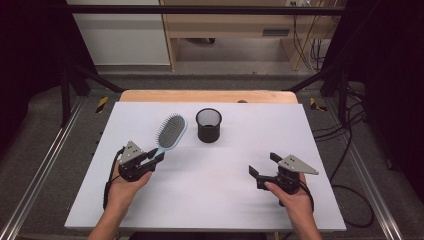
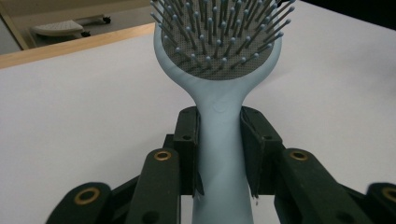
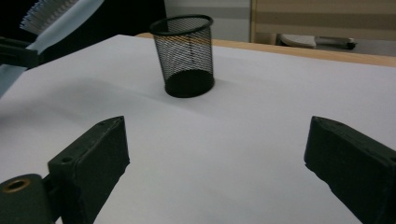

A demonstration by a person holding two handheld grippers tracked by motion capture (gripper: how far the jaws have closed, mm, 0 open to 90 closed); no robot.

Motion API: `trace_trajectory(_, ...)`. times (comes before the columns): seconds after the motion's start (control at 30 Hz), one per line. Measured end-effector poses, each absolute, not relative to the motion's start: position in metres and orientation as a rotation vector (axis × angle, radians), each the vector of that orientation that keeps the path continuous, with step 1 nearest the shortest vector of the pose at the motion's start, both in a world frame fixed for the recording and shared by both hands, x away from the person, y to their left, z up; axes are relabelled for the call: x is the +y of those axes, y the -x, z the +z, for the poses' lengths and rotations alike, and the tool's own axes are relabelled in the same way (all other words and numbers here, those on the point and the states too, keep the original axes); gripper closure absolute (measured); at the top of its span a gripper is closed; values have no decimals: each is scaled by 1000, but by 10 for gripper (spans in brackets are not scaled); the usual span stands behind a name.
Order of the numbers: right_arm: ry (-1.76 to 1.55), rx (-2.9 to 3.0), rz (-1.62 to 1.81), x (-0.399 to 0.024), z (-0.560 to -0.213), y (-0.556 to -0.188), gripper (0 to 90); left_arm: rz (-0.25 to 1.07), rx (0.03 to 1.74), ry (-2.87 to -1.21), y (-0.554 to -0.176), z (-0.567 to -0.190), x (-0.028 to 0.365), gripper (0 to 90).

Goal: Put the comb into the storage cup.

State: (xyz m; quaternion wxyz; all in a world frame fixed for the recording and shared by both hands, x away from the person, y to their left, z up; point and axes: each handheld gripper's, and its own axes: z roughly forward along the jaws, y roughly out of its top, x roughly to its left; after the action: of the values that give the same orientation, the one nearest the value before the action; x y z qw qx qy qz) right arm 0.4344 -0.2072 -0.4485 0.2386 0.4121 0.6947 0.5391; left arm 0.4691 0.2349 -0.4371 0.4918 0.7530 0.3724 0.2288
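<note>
On white tabletop (image 1: 210,200): mesh cup (image 1: 208,125) | left gripper (image 1: 150,159) fingers pinch hairbrush (image 1: 171,131) | right gripper (image 1: 264,165) fingers spread

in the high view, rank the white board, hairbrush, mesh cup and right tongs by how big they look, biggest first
1. White board, by far the largest.
2. Hairbrush, long, held by its handle in the left tongs.
3. Right tongs and mesh cup look about alike; the tongs sit nearer the camera, so I won't rank them.

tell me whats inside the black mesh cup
Nothing visible inside the black mesh cup: the high view shows a dark hollow, and through the mesh in the right gripper view no contents appear. Its very bottom stays too dark to tell.
</note>
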Motion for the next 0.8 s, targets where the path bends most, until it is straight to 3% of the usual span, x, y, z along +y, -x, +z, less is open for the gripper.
trace_trajectory(0.23,-1159,1988,1539,-175,-436,-440,119,577,862,-1794,-465,-432,225,693)
trace_trajectory(0.8,-1166,2060,1714,-103,-423,-455,59,573,807,-1776,-444,-439,203,693)
